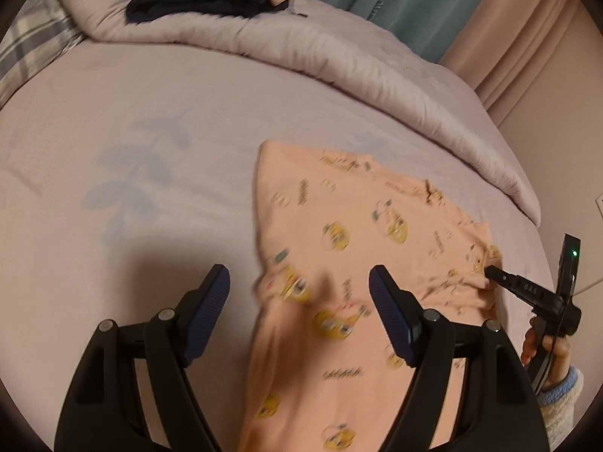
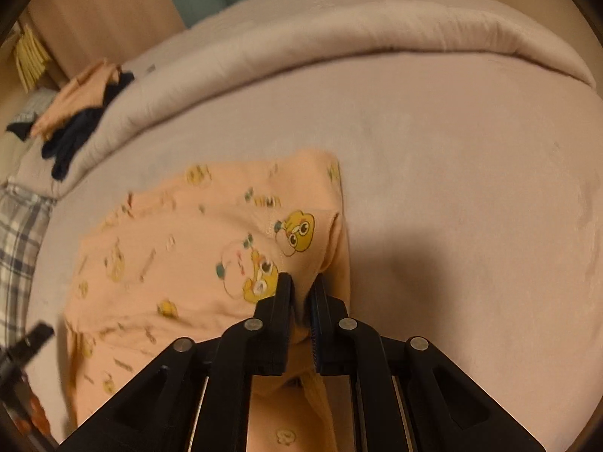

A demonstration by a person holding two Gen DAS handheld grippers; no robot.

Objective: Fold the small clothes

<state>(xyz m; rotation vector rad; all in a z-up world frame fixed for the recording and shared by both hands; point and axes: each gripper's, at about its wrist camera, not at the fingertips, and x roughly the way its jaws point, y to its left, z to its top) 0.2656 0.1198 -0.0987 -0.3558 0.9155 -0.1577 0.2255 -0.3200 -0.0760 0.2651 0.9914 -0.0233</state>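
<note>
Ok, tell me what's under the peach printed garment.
The peach garment lies on the lilac bedsheet, which shows all round it. Anything beneath the cloth is covered. The right gripper pinches one edge.

Left wrist view: close above the lilac-sheeted bed (image 1: 188,105), facing the rolled beige quilt (image 1: 339,49). Right wrist view: lower, very near the peach cartoon-printed cotton garment (image 2: 181,248). Shared by both: garment, bed, quilt.

shirt (image 1: 339,233): peach w/ yellow cartoon print | bedsheet (image 1: 150,113): pale lilac, faint blue leaves | pillow (image 1: 26,49): grey plaid
</note>
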